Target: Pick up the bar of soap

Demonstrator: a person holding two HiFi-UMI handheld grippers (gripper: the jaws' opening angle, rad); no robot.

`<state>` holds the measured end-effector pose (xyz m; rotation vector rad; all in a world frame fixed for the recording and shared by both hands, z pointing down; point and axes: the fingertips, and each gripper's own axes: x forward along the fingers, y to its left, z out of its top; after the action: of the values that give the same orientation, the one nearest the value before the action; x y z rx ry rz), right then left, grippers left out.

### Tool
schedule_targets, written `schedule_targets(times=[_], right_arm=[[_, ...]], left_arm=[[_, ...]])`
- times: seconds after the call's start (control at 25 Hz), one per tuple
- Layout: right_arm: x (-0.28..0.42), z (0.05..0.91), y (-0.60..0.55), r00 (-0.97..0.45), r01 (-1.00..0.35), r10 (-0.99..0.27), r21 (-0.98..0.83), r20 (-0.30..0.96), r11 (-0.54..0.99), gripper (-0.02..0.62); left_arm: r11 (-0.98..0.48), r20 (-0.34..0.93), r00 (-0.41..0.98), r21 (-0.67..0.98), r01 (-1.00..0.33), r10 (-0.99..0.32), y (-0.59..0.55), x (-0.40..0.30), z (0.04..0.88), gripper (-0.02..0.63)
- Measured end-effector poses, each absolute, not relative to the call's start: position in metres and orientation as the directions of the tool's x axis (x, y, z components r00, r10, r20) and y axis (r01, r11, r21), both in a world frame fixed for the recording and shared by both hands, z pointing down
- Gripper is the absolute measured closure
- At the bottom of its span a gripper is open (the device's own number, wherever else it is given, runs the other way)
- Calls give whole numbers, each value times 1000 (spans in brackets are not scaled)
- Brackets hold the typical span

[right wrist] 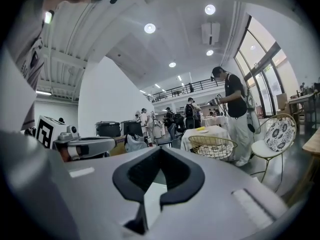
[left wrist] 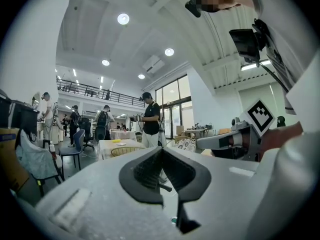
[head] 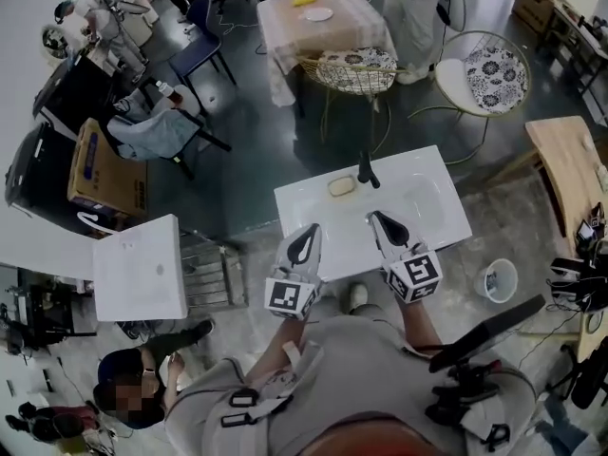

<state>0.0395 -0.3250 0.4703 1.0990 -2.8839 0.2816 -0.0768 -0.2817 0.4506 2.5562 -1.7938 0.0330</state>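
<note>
In the head view, the pale bar of soap [head: 341, 186] lies on the white sink top [head: 437, 221], just left of the black faucet [head: 367, 169]. My left gripper [head: 306, 238] hovers over the sink's front left edge, short of the soap, with its jaws together and nothing in them. Over the basin's front, right of the soap, my right gripper [head: 381, 222] is also shut and empty. Both gripper views look out across the room past closed jaws, the left gripper [left wrist: 162, 149] and the right gripper [right wrist: 160, 148]; neither shows the soap.
A second white slab [head: 141, 266] lies at the left beside a cardboard box [head: 95, 174]. Beyond the sink stand a wire chair [head: 356, 69], a round patterned chair [head: 483, 72] and a cloth-covered table [head: 323, 17]. A white bucket [head: 498, 280] and a wooden table [head: 570, 164] are at the right.
</note>
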Motion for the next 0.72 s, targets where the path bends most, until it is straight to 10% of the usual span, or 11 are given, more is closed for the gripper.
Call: schedule_targets(times=[0.72], right_arm=[[12, 438, -333, -734, -678, -675, -106, 68, 727, 594]], left_arm=[[-370, -52, 368, 25, -929, -928, -291, -108, 423, 614]])
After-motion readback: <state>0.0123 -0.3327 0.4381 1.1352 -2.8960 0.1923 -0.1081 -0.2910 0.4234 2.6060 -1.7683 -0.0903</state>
